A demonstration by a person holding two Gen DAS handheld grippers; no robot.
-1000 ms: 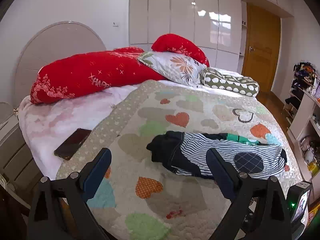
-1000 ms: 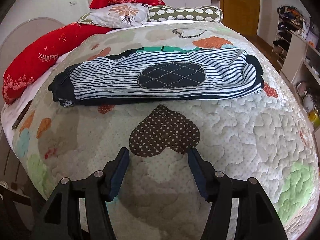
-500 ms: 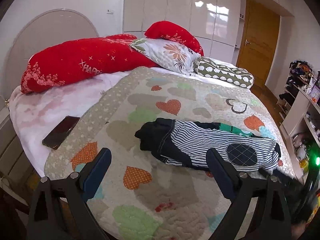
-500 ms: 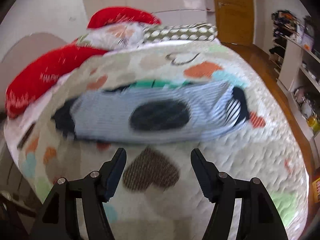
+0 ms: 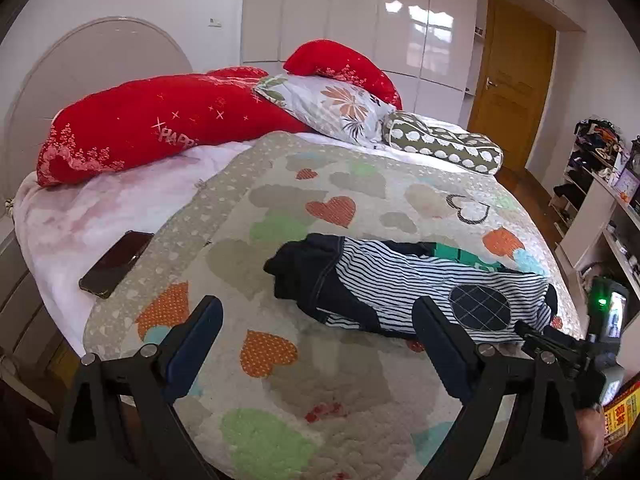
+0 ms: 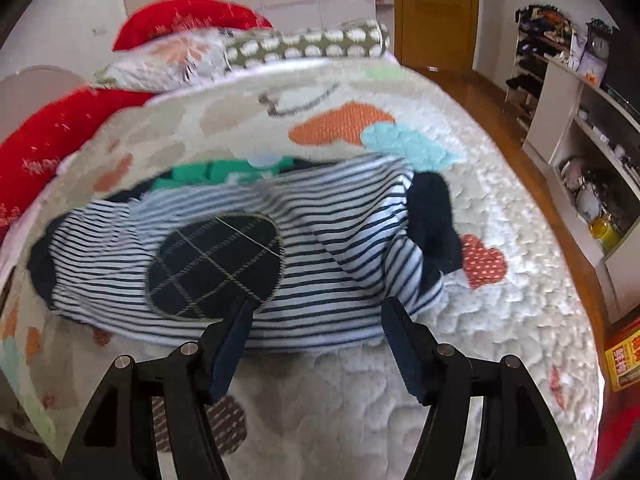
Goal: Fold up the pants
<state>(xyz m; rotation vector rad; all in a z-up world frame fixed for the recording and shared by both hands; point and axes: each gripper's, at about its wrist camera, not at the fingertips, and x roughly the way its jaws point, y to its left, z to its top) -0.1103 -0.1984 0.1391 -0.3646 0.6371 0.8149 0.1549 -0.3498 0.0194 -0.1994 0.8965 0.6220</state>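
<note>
The striped navy-and-white pants [image 5: 400, 284] lie lengthwise on the heart-patterned quilt [image 5: 280, 380], dark waist to the left, dark cuff [image 6: 432, 216] to the right. An oval quilted knee patch [image 6: 216, 264] faces up. My left gripper [image 5: 318, 308] hangs open in front of the waist end, apart from the cloth. My right gripper [image 6: 319, 306] stands open just over the near edge of the pants [image 6: 320, 248], between the patch and the cuff, and nothing is pinched. It also shows at the right edge of the left wrist view.
A dark phone [image 5: 116, 258] lies on the pink blanket at the left. Red pillows [image 5: 160, 128], a flowered one and a dotted bolster [image 5: 444, 146] fill the head of the bed. White shelves [image 6: 580, 120] and a wooden door [image 5: 512, 92] stand to the right.
My right gripper has moved in toward the cuff end, so the pants now fill its view and its tips reach the near edge. The left gripper has barely shifted.
</note>
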